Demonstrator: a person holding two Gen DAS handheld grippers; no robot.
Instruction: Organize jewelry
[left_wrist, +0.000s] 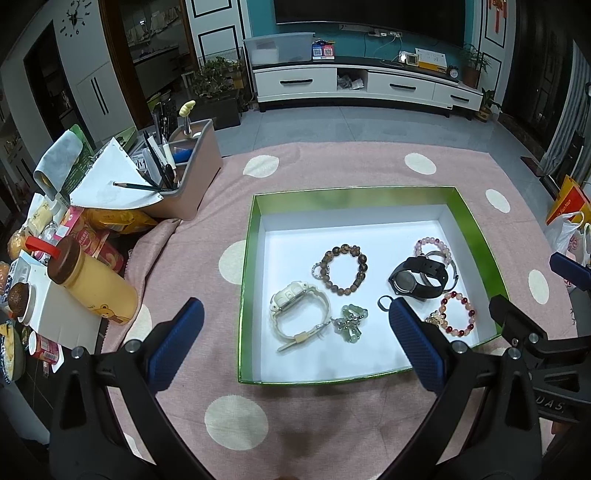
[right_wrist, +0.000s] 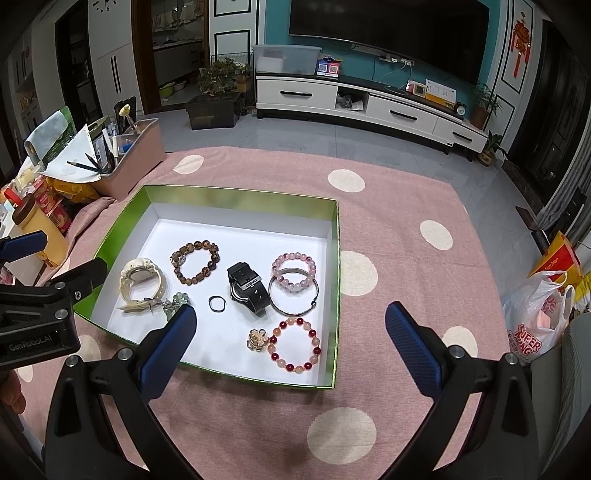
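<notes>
A green box (left_wrist: 251, 221) (right_wrist: 338, 236) with a white floor lies on the pink dotted cloth. In it lie a cream watch (left_wrist: 295, 314) (right_wrist: 142, 277), a brown bead bracelet (left_wrist: 343, 271) (right_wrist: 195, 262), a jade charm (left_wrist: 351, 323) (right_wrist: 177, 301), a black watch (left_wrist: 419, 280) (right_wrist: 247, 286), a small dark ring (left_wrist: 384, 302) (right_wrist: 217, 304), a pink bead bracelet (left_wrist: 432, 247) (right_wrist: 293, 271), a metal bangle (right_wrist: 293, 295) and a red bead bracelet (left_wrist: 456, 314) (right_wrist: 295, 345). My left gripper (left_wrist: 295, 339) and right gripper (right_wrist: 291, 339) hover open and empty above the box's near edge.
A pink organiser (left_wrist: 195, 166) (right_wrist: 129, 162) with pens stands at the back left. A yellow bottle (left_wrist: 92, 284), snack packets and a white box crowd the left edge. A plastic bag (right_wrist: 535, 317) lies at the right. The cloth (right_wrist: 406, 221) spreads around the box.
</notes>
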